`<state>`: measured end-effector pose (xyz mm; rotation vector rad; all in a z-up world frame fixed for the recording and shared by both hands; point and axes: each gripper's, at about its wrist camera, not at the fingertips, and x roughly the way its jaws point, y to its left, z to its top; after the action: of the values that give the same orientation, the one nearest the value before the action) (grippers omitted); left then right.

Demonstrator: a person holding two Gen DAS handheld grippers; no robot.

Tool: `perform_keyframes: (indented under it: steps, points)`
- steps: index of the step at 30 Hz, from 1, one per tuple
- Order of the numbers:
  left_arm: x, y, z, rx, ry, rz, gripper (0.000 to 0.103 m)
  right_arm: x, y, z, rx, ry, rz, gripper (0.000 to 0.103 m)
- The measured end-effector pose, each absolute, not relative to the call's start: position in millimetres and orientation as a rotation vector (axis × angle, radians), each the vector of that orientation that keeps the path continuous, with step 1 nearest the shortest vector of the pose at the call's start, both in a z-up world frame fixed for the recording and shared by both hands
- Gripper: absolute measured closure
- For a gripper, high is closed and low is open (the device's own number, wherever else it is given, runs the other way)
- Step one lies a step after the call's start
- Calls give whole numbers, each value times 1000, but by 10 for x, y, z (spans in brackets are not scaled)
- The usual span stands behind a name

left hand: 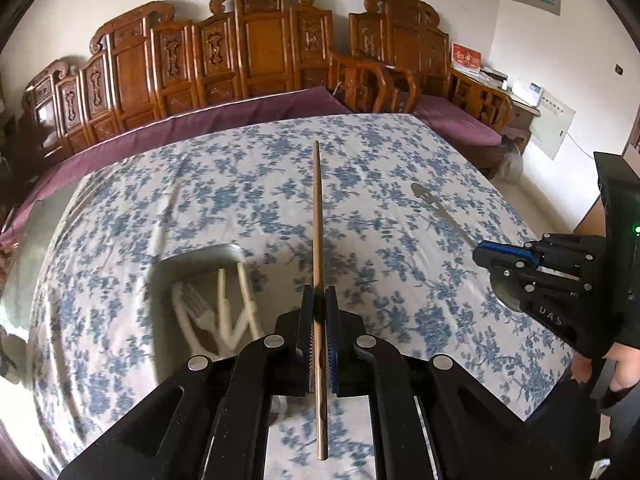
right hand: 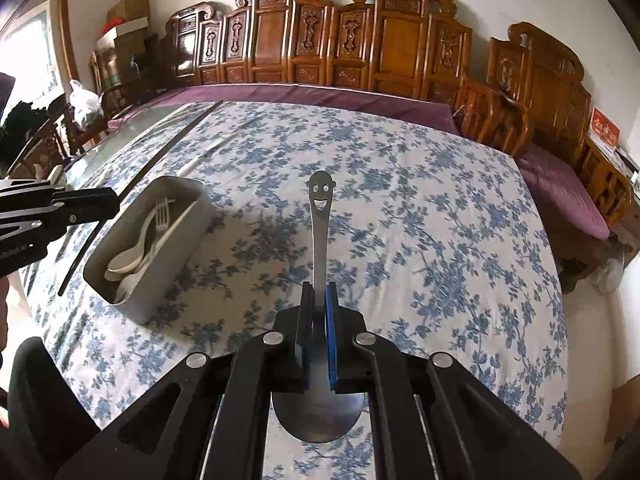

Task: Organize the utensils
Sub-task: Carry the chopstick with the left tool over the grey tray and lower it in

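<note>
My left gripper (left hand: pixel 319 294) is shut on a long wooden chopstick (left hand: pixel 317 208) that points away over the table. In the right wrist view it (right hand: pixel 114 200) comes in from the left, with the chopstick (right hand: pixel 168 152) seen as a dark line. My right gripper (right hand: pixel 320 286) is shut on a metal spoon (right hand: pixel 319 216). Its smiley-face handle points forward and its bowl sits near the camera. From the left wrist, that gripper (left hand: pixel 480 250) and spoon (left hand: pixel 430 196) show at the right. A grey utensil box (right hand: pixel 188 236), blurred in the left view (left hand: pixel 168 276), holds a white fork (right hand: pixel 161 212) and white spoons.
A table under a blue floral cloth (right hand: pixel 420 240) carries everything. A carved wooden bench (right hand: pixel 360 48) with purple cushions runs along its far side. Cardboard boxes (right hand: pixel 128 20) stand at the back left. A person's hand (left hand: pixel 624 364) grips the right tool.
</note>
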<state>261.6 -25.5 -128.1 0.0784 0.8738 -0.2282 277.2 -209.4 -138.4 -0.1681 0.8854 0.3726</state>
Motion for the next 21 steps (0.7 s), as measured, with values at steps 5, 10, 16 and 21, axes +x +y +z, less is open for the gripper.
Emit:
perform_keyframes:
  steps: [5,10,16,21]
  points:
    - [2657,0,-1317,90,891,-206,98,2789,-1907,-1349,-182,884,392,96]
    - [2761,248,-1427,92,923,-180,98,2825,-1740,-1328,-199,886,415,96]
    - [2883,452,-1686,86,974,-155,98,2907,-1593,-1326,-211,889,433,96]
    - [2955,536,-1887,75,1005,-147,98,2966,-1497,-1341,-222,892,444,96]
